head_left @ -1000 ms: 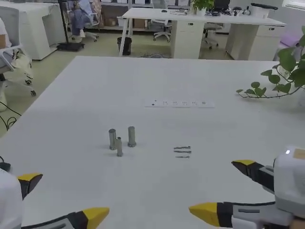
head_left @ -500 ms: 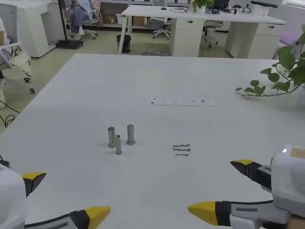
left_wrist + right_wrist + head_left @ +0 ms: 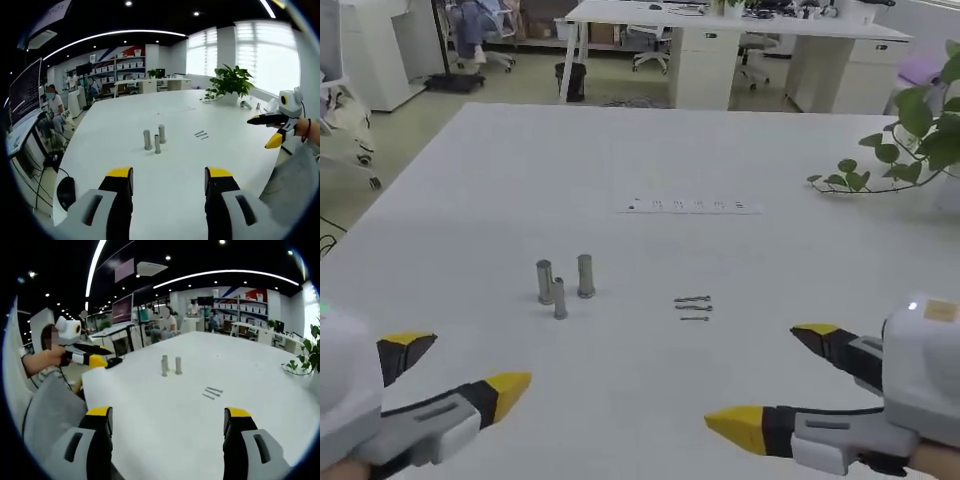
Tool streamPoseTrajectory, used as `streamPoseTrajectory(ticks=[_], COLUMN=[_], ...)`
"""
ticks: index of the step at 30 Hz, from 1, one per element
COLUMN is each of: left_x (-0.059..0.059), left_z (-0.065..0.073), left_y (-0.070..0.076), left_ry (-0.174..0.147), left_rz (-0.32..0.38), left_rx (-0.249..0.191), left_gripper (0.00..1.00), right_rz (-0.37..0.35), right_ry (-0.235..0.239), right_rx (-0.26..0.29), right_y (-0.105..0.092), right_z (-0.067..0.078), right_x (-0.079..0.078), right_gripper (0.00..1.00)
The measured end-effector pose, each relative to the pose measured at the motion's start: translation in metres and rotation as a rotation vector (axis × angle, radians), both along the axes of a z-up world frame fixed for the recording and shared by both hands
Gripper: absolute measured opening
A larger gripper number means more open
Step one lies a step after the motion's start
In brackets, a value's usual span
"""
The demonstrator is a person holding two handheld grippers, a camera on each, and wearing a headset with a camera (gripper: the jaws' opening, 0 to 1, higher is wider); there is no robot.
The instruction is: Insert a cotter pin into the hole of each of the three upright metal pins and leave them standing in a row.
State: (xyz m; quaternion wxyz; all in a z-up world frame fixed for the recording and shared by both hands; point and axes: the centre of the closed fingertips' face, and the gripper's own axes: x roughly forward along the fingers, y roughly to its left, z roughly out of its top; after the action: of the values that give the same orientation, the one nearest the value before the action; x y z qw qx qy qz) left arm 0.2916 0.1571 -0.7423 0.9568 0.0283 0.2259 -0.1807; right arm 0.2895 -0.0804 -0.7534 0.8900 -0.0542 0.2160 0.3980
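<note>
1. A white counter point(image 3: 650, 150) is seen from above in the head view.
2. Three metal pins point(image 3: 561, 283) are stood upright on the counter, left of the middle.
3. The metal pins are kept close together in a small bunch. Two are side by side at the back, and one is placed in front, between them.
4. Three cotter pins point(image 3: 693, 307) are laid flat on the counter, to the right of the metal pins and apart from them.
5. The cotter pins are lined up side by side and are not touched by anything.
6. The left hand-held gripper point(image 3: 460, 365) is held low at the near left edge of the head view. Its two yellow-tipped jaws are spread wide, and nothing is held between them.
7. The right hand-held gripper point(image 3: 768, 378) is held low at the near right. Its jaws are spread wide too, and nothing is held between them.
8. Both hand-held grippers are kept well apart from the metal pins and the cotter pins.
9. In each gripper view, the metal pins and cotter pins are seen far ahead, between that gripper's own two jaws.
10. A flat white strip point(image 3: 687, 206) with small marks is seen on the counter, behind the cotter pins.
11. A green plant point(image 3: 920, 125) is seen at the far right edge of the counter.
</note>
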Motion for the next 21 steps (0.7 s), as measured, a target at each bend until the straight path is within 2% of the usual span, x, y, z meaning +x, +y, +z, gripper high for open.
streamPoseTrajectory(ticks=[6, 11, 15, 18, 21], left_x=[0.019, 0.035, 0.046, 0.053, 0.060], left_z=[-0.008, -0.016, -0.022, -0.025, -0.029], left_y=[-0.003, -0.003, -0.005, -0.006, -0.007], left_ry=[0.000, -0.035, -0.050, -0.049, -0.045], left_rz=[-0.004, -0.010, -0.013, -0.008, -0.011], left_rx=[-0.004, 0.014, -0.011, -0.034, -0.036], left_gripper=[0.52, 0.46, 0.42, 0.41, 0.39], right_rz=[-0.001, 0.000, 0.004, 0.005, 0.003], right_ry=[0.010, 0.015, 0.013, 0.014, 0.010], right_rx=[0.008, 0.016, 0.024, 0.025, 0.031], right_y=[0.001, 0.002, 0.003, 0.003, 0.003], right_z=[-0.003, -0.005, -0.005, -0.006, -0.006], right_x=[0.004, 0.008, 0.012, 0.015, 0.019], right_gripper=[0.91, 0.89, 0.86, 0.85, 0.84])
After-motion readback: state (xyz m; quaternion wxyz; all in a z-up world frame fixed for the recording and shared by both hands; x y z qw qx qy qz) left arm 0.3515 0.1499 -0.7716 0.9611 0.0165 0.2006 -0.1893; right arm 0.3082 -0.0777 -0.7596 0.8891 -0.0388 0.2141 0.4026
